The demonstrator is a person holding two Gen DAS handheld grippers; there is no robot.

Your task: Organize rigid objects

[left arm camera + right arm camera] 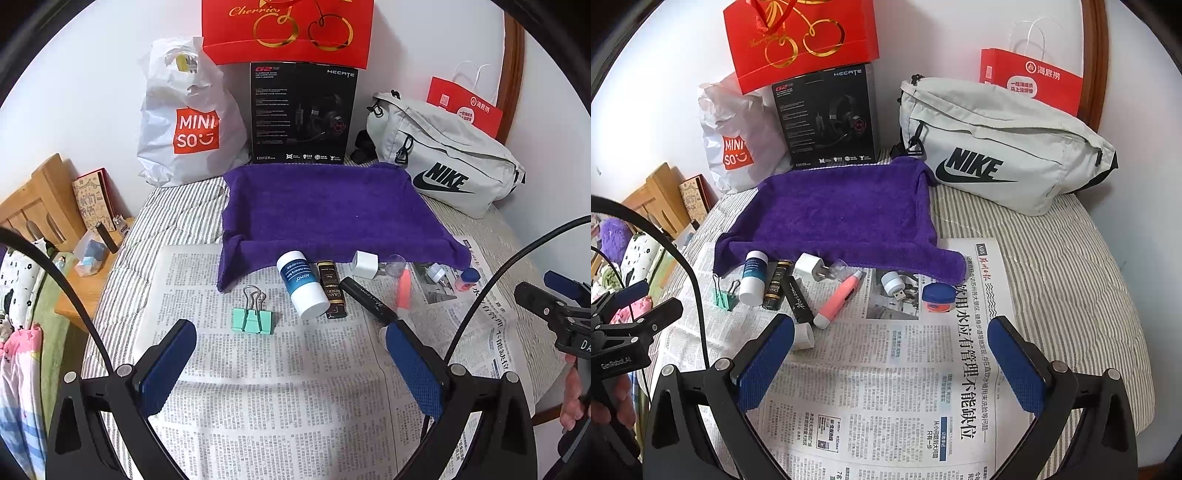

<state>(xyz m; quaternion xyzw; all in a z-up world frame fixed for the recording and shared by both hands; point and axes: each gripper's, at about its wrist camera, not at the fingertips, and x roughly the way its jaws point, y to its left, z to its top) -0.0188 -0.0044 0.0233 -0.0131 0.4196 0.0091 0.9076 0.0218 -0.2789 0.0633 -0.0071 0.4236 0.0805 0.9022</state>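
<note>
hovering over the newspaper (886, 369) on the bed, the left claw (291, 363) and right claw (892, 360) are both spread and hold nothing. small items lie in a row just before the purple towel (842, 210). judging it, start with the binder clip (253, 318), approaching low and square.
</note>
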